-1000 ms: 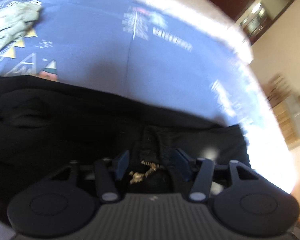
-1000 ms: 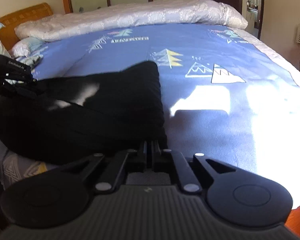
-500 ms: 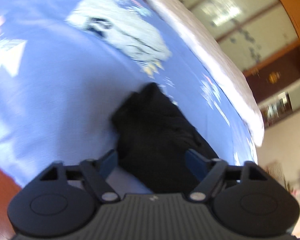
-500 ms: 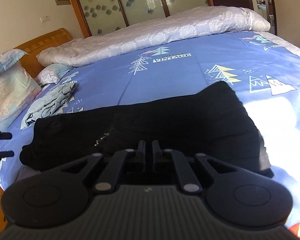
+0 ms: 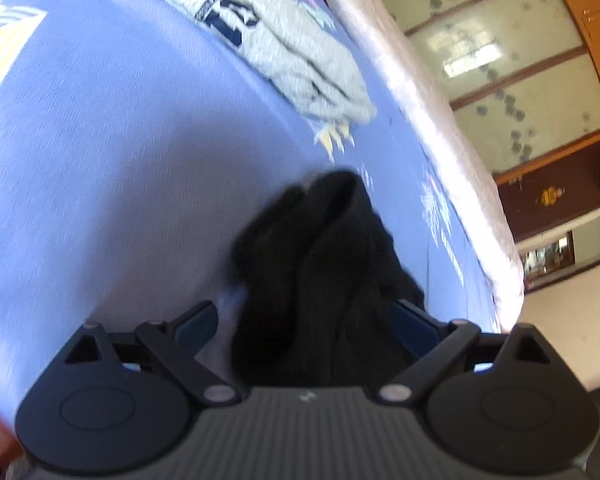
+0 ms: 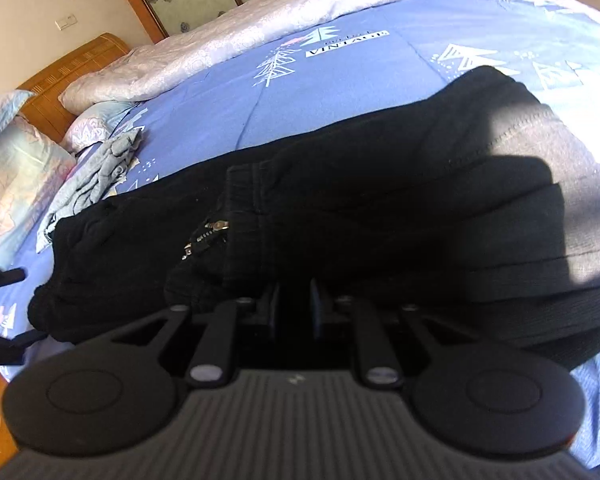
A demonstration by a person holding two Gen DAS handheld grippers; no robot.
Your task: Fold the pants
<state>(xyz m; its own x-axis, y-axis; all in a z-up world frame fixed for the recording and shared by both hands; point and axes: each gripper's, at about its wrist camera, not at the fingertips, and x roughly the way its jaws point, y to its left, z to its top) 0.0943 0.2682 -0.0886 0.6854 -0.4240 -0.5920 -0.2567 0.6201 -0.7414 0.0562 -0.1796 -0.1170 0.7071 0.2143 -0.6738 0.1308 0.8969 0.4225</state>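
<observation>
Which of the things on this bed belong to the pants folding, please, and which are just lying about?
Job:
black pants
left tool, opening
right tool, opening

Lying about:
grey garment
white quilt
pillow

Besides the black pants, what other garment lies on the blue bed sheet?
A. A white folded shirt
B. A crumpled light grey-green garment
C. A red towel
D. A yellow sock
B. A crumpled light grey-green garment lies on the blue bed sheet, beyond the end of the black pants.
</observation>
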